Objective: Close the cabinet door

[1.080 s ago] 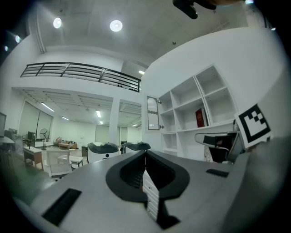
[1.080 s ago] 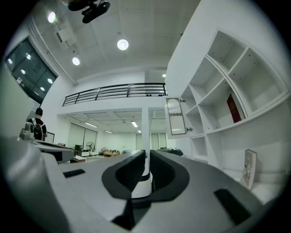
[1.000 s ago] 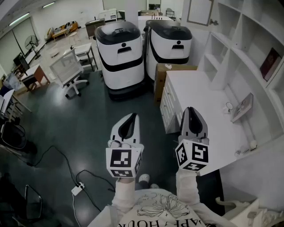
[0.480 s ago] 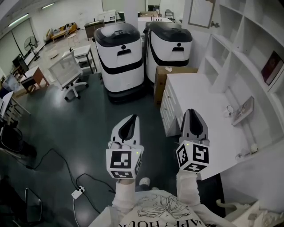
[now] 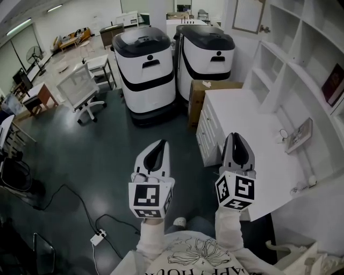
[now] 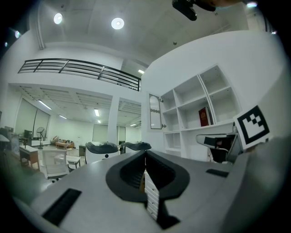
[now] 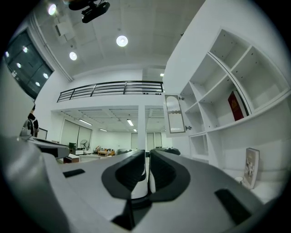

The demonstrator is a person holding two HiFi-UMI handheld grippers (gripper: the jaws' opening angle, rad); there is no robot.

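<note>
The open cabinet door point(image 5: 248, 15), a white-framed glass panel with a small knob, juts out from the white shelf unit at the top right of the head view. It also shows far ahead as the cabinet door point(image 7: 173, 114) in the right gripper view and the cabinet door point(image 6: 155, 111) in the left gripper view. My left gripper point(image 5: 159, 144) is held over the dark floor, jaws together and empty. My right gripper point(image 5: 236, 137) hovers by the front edge of the white counter point(image 5: 242, 115), also shut on nothing. Both are well short of the door.
Two large white-and-black machines point(image 5: 145, 70) stand ahead on the floor, a cardboard box point(image 5: 204, 91) beside them. The counter holds a picture frame point(image 5: 299, 135) and small items. An office chair point(image 5: 80, 88) and desks stand at the left. A cable and power strip point(image 5: 98, 236) lie near my feet.
The view has shifted slightly forward and right; the counter and shelves sit a little lower in frame. Both grippers keep the same pose, shut.
</note>
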